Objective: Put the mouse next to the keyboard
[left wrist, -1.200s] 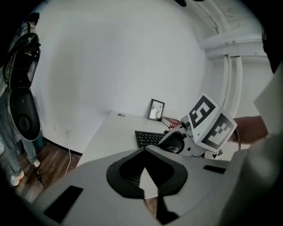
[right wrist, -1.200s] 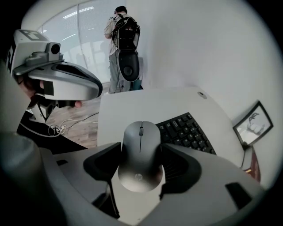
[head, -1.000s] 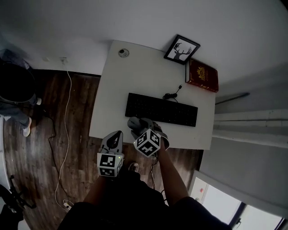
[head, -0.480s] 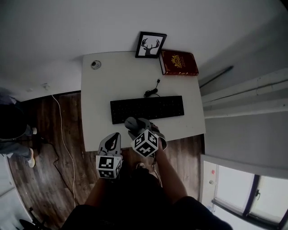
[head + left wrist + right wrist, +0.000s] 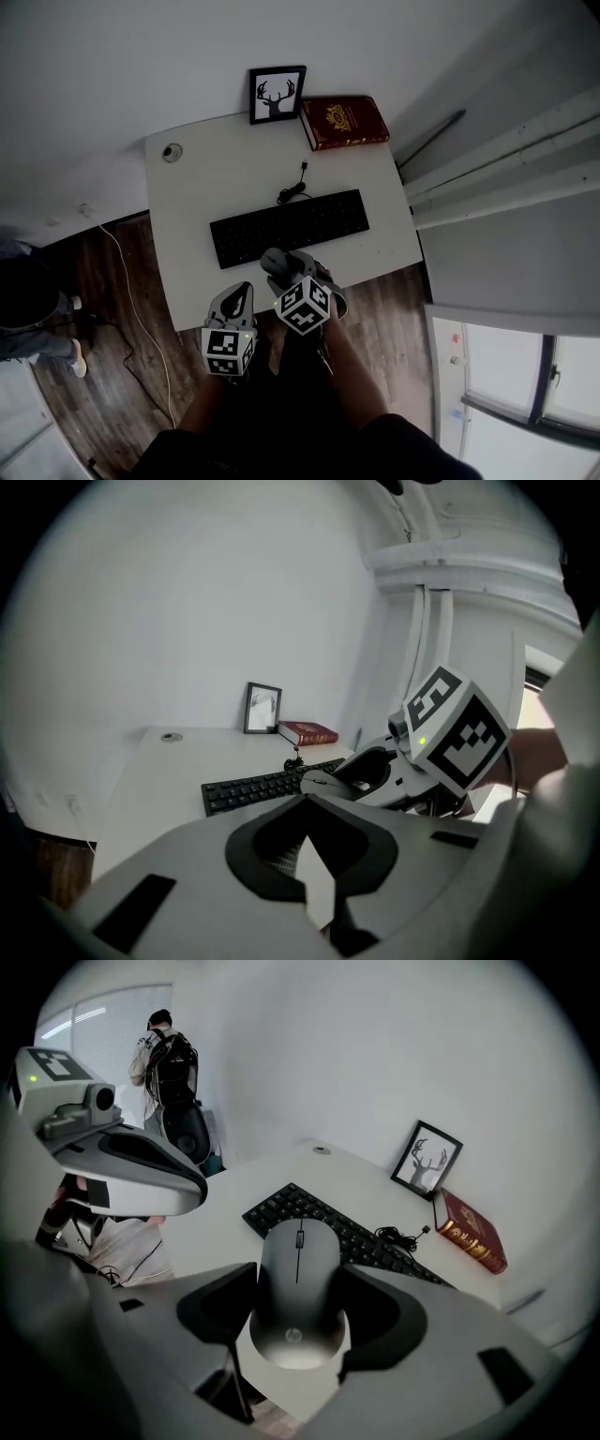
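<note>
The right gripper (image 5: 298, 1314) was clamped on the grey mouse (image 5: 298, 1283), one jaw on each side, the mouse's nose pointing away from the camera. The left gripper (image 5: 307, 860) hung just to the left of it, its jaws pressed together on nothing. Both sat over the near edge of the white desk (image 5: 187, 216); whether the mouse touched the surface was hard to tell from any view. Just ahead of the mouse lay the black keyboard (image 5: 289, 227), with a coiled black cable (image 5: 292, 191) beyond its far edge. Farther on, a framed deer picture (image 5: 277, 94) and a red book (image 5: 344, 122) stood side by side at the desk's back edge, against the white wall, and a round grommet (image 5: 172, 151) sat far to the left. Dark wood floor (image 5: 84, 375) spread left of the grippers, crossed by a pale cord (image 5: 136, 314).
</note>
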Demonstrator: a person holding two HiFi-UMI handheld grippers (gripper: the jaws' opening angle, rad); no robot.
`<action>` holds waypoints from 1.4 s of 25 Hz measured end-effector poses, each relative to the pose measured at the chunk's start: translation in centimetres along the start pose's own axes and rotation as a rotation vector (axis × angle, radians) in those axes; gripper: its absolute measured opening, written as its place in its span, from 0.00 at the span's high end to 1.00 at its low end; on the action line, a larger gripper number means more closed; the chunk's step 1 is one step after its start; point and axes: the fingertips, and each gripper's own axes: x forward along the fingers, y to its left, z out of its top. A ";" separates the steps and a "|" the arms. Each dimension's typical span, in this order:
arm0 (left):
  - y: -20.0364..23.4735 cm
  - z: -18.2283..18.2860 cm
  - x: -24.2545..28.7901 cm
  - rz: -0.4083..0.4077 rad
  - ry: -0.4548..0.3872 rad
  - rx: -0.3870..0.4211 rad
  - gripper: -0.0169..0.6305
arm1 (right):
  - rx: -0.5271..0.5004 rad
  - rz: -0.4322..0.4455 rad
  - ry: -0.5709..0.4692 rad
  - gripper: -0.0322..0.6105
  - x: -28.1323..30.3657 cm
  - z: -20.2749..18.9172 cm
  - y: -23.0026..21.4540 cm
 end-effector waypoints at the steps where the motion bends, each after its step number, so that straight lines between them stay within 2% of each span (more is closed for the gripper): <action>1: -0.3 0.1 0.4 -0.003 -0.003 0.003 0.97 | 0.008 -0.005 -0.003 0.48 0.0 -0.3 -0.4; 11: -3.2 1.4 4.7 -0.007 0.016 0.041 0.97 | 0.063 -0.021 -0.030 0.48 -0.3 -2.6 -5.5; 22: -6.4 3.1 9.5 -0.004 0.048 0.040 0.97 | 0.109 -0.001 -0.038 0.48 -0.4 -4.4 -10.8; 35: -10.8 3.9 14.6 -0.051 0.090 0.077 0.97 | 0.170 -0.035 -0.034 0.48 -1.6 -8.3 -16.9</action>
